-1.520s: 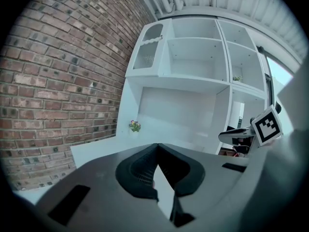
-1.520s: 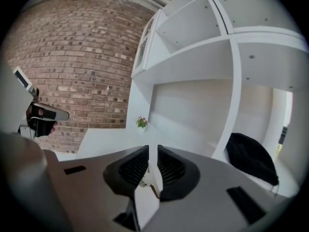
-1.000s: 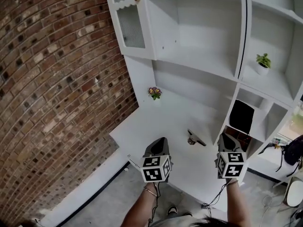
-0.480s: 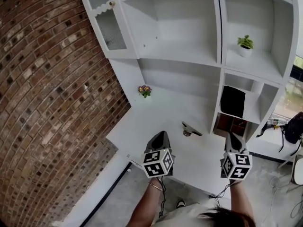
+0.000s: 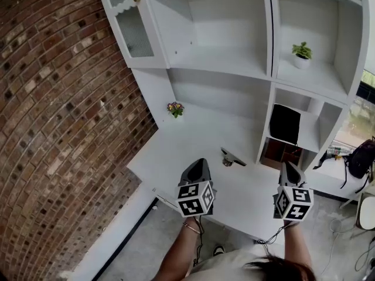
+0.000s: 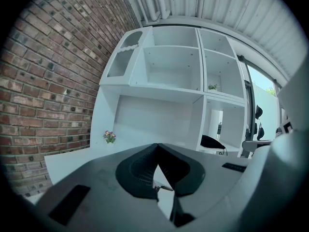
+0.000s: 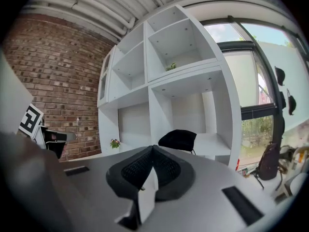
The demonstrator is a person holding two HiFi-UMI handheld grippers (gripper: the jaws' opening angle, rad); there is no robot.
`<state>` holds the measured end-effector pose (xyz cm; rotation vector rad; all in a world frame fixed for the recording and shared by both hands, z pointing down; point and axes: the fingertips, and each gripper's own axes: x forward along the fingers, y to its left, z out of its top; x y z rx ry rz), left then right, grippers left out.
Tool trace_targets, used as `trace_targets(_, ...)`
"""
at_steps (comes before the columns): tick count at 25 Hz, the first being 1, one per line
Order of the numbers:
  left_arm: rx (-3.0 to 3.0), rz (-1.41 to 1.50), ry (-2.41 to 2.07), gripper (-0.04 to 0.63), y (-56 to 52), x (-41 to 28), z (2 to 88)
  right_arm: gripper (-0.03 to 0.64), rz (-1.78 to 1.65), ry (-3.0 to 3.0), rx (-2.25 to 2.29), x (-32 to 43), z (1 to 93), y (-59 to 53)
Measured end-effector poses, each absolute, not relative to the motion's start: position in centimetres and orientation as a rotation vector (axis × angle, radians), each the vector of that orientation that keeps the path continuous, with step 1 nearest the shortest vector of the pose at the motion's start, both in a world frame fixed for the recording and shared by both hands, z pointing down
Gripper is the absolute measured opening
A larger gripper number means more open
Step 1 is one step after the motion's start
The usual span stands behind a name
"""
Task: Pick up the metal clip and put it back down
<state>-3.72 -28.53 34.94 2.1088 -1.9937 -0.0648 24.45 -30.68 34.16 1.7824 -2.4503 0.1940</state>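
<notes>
The metal clip (image 5: pixel 232 157) lies on the white desk (image 5: pixel 176 151), near its middle, with nothing touching it. My left gripper (image 5: pixel 200 163) hovers over the desk's near edge, short of the clip and to its left, jaws shut and empty. In the left gripper view the clip (image 6: pixel 163 188) shows through the slit below the closed left gripper (image 6: pixel 157 147). To the right of the clip, my right gripper (image 5: pixel 287 166) is held at the same height, and in its own view the right gripper (image 7: pixel 153 148) is also shut on nothing.
A small flower pot (image 5: pixel 174 108) stands at the desk's back left corner. White shelves rise behind, with a potted plant (image 5: pixel 302 52) and a black object (image 5: pixel 285 123) in a cubby. A brick wall (image 5: pixel 53 116) runs along the left. A backpack (image 5: pixel 360 160) sits at far right.
The head view has shifted, so the desk and shelves sit differently in frame. Both grippers stay shut near the desk's front edge, and the clip lies where it was.
</notes>
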Motion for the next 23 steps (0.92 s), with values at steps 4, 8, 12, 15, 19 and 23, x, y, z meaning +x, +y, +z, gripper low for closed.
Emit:
trace_targets(4, 2.096, -0.073, -2.003, 0.002, -28.3, -4.3, 34.9, 0.0, 0.191, -2.446, 1.773, 24.2, 33.9, -30.8)
trace_targets(8, 2.085, -0.073, -2.006, 0.002, -28.1, -4.7, 35.2, 0.0, 0.194, -2.443, 1.776, 24.1, 33.8, -30.8)
trace_targets(12, 2.07, -0.072, -2.008, 0.002, -28.1, -4.9, 35.6, 0.0, 0.199, -2.439, 1.767, 24.2, 34.1, -30.9)
trace_targets(15, 2.063, -0.064, -2.005, 0.002, -27.9, -5.0, 35.9, 0.0, 0.21, -2.435, 1.762, 24.2, 34.4, -30.8)
trace_targets(19, 2.056, -0.064, -2.007, 0.002, -27.9, -5.2, 35.9, 0.0, 0.22, -2.435, 1.753, 24.1, 34.5, -30.8)
trace_targets(23, 2.054, -0.068, -2.011, 0.002, -28.0, -5.2, 35.7, 0.0, 0.217, -2.437, 1.751, 24.2, 34.5, -30.9)
